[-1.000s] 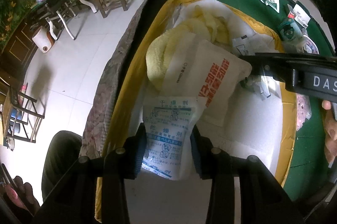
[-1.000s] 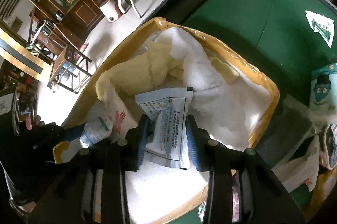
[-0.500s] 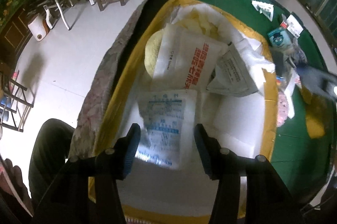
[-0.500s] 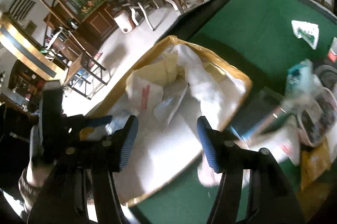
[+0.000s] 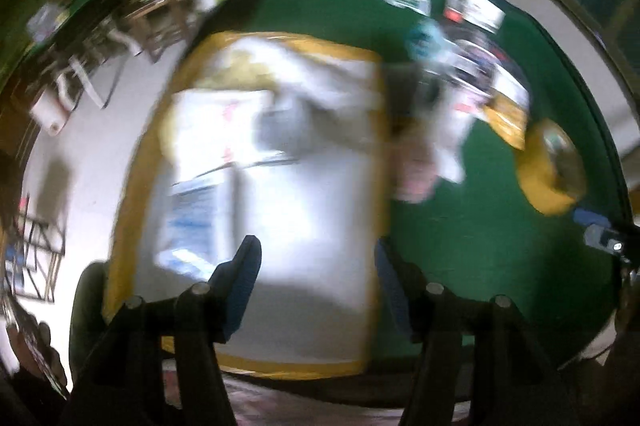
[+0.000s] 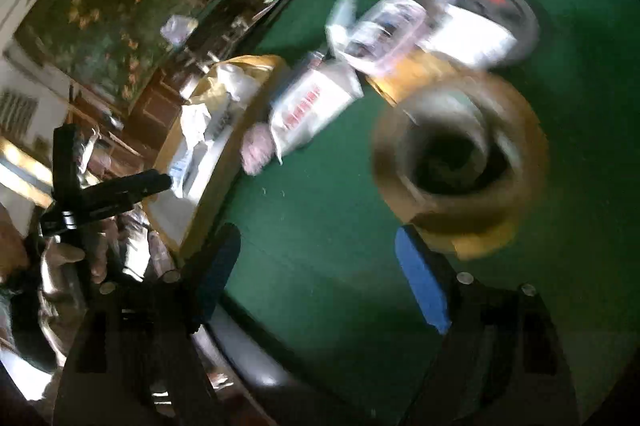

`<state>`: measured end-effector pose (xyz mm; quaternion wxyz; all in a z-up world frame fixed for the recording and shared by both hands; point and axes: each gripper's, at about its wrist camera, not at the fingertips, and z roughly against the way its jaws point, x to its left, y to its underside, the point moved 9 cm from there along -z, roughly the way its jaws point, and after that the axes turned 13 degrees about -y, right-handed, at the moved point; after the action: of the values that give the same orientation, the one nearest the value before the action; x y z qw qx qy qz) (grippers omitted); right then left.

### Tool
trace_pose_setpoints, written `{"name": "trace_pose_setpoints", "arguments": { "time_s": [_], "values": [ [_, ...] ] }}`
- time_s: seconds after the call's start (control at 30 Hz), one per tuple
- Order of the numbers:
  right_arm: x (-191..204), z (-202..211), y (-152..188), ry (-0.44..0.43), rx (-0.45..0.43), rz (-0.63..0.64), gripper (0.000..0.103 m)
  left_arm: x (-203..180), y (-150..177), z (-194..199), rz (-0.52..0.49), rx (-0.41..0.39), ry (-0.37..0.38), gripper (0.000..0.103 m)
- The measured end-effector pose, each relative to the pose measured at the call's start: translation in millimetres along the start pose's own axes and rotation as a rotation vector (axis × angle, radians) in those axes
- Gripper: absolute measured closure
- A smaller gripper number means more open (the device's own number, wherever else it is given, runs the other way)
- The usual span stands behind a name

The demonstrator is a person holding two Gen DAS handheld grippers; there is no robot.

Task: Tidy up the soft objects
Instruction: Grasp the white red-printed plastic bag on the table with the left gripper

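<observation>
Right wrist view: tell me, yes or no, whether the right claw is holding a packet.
No. The right claw stands open with only the green tabletop showing between its fingers.

txt: none legible | red print on white pouch (image 6: 316, 101) | too blurred to read

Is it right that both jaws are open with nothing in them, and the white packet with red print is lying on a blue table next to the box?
Nearly. The table is green, not blue, as the right wrist view shows. The rest holds: the white packet with red print lies on it beside the yellow-rimmed box, and the left gripper and right gripper are both open and empty.
</observation>
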<state>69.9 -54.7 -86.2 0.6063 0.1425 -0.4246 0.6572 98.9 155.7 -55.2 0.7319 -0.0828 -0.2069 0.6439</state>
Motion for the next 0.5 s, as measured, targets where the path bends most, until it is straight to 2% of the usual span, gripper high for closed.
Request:
{"name": "trace_pose_setpoints", "arguments": {
  "time_s": [0.1,0.2,0.37,0.5],
  "values": [
    [-21.1,18.8,17.9,0.045,-0.037,-0.055,0.022,-42.0,-14.9,2.5,-0.088,-0.014,0.008,0.044],
    [-22.0,36.9,21.3,0.020,-0.067,-0.052,0.022,-84.4,-37.1,-1.4,-0.160,-0.043,0.025,0.044],
    [-27.0,57.1,19.4,0.000,-0.105,-0.052,0.022,-128.9,-72.9,-26.0,-0.249,-0.064,-0.051,0.044],
    [-33.9,69.9,23.0,-0.010,-0.131,-0.068,0.022,-146.5,-91.5,-51.6,-0.321,-0.072,-0.131,0.044]
  ]
}}
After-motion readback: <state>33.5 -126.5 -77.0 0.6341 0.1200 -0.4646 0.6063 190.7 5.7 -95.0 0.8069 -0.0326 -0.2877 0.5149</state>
